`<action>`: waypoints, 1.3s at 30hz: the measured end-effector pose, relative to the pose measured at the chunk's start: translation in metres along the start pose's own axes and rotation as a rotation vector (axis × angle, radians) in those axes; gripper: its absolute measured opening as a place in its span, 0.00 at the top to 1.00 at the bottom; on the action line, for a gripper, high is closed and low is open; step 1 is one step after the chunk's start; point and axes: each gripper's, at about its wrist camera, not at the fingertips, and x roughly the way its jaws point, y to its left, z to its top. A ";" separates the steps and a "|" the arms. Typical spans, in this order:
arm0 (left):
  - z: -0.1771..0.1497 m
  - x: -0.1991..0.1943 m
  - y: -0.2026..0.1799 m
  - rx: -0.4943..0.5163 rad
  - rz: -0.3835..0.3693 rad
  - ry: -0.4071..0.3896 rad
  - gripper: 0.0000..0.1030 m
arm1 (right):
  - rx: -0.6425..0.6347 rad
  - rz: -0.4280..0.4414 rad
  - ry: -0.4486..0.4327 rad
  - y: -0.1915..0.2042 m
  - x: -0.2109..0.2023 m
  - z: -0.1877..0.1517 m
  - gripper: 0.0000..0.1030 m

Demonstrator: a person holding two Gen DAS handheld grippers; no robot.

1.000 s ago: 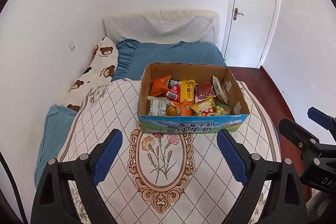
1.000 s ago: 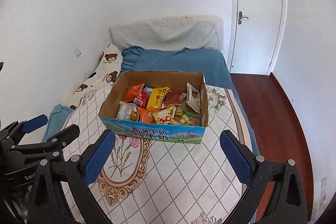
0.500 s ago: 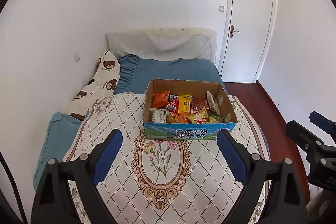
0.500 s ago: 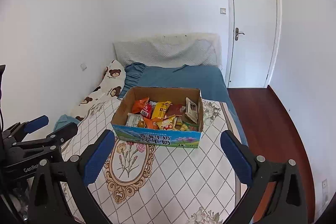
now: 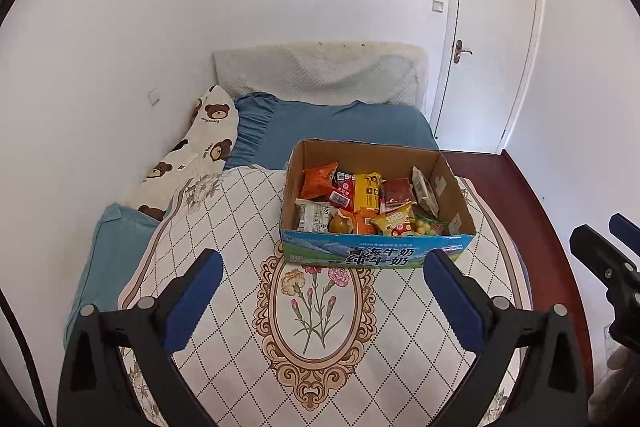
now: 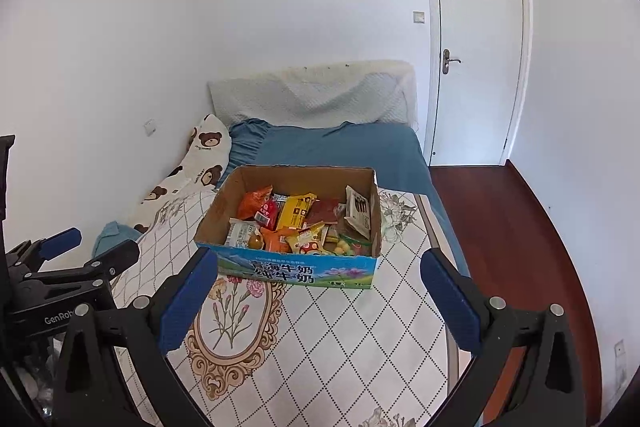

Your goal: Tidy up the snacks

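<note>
A cardboard box with a blue printed front stands on the patterned quilt. It also shows in the right wrist view. It holds several snack packs, orange, yellow and red ones. My left gripper is open and empty, held back from the box's front. My right gripper is open and empty, also short of the box. The right gripper shows at the right edge of the left wrist view.
The quilt lies on a bed with a blue sheet and a bear-print pillow along the left wall. A white door and a red wood floor are at the right.
Both grippers have drawn back and up from the box, so it looks smaller and farther. Both have stayed open and empty.
</note>
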 end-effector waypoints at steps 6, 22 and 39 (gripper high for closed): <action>0.008 0.032 -0.001 0.008 0.024 0.027 0.00 | 0.005 -0.033 0.010 -0.008 0.036 0.006 0.00; 0.025 0.116 -0.009 0.014 0.038 0.114 0.00 | 0.045 -0.052 0.092 -0.021 0.135 0.017 0.00; 0.025 0.114 -0.023 0.054 0.027 0.098 0.00 | 0.051 -0.052 0.126 -0.025 0.157 0.013 0.00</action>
